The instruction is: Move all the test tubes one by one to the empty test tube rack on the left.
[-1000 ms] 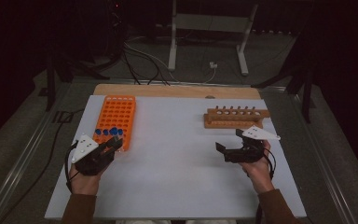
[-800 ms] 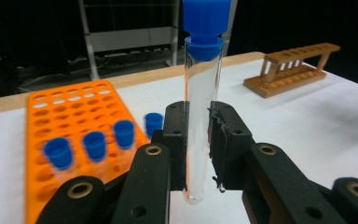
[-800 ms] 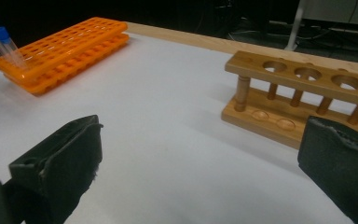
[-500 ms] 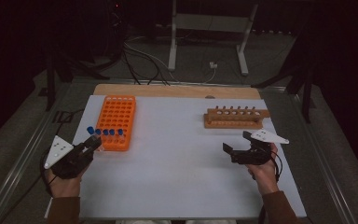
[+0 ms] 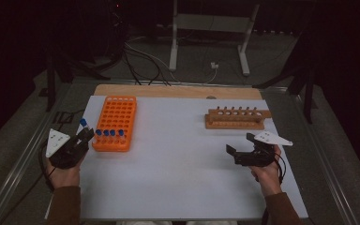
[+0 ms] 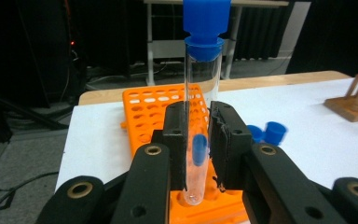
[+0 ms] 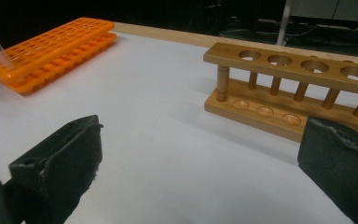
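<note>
One capped tube [image 6: 200,93] stands upright in my left gripper [image 5: 81,140], clamped, just left of the orange rack [image 5: 116,123]; my right gripper [image 5: 242,149] gapes wide, nearer the wooden rack [image 5: 236,118].

White table [image 5: 178,173], 2 racks [image 5: 116,123] on it

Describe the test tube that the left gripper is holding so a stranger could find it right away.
Start at the orange plastic tube rack on the left of the white table. Just off its near left corner, the left gripper clamps a clear test tube with a blue cap. Unlike the other blue-capped tubes seated in the rack's near row, it is held between black jaws.
</note>
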Tool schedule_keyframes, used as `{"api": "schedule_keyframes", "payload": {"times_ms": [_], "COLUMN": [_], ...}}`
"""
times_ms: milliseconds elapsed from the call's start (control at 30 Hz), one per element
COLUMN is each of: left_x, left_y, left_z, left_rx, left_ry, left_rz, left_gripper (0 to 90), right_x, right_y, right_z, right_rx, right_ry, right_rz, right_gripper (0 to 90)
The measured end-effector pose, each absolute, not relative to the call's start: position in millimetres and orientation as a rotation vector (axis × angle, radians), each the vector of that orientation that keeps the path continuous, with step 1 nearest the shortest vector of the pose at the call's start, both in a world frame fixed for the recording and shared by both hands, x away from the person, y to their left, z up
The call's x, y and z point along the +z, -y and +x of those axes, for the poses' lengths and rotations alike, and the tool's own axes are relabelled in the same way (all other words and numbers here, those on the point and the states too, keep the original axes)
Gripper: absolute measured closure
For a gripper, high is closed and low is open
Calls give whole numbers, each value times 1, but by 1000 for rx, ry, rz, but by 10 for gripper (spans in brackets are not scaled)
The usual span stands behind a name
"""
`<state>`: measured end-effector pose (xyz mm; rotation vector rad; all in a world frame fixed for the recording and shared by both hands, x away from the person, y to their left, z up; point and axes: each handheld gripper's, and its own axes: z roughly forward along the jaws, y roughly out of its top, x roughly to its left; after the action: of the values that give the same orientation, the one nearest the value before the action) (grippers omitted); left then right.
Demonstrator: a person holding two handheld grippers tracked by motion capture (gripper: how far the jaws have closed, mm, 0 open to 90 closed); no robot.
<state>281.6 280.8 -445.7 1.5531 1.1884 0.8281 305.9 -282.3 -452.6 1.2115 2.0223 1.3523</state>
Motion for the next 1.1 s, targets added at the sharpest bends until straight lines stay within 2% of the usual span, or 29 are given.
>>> {"api": "schedule_keyframes", "payload": {"times_ms": [467,1100], "left_x": [-461,-501], "left_y": [-281,-284], "left_z": [304,309], "left_rx": [836,791], "left_ry": [-1244,-1322], "left_rz": [1589,1672], "left_gripper": [780,780], "right_x": [-454,-456], "right_y": [284,282], "right_z": [305,305], "right_rx": [1360,1369], "right_ry": [-2025,-2040], "right_rz": [1209,1203], "right_gripper": [0,0]}}
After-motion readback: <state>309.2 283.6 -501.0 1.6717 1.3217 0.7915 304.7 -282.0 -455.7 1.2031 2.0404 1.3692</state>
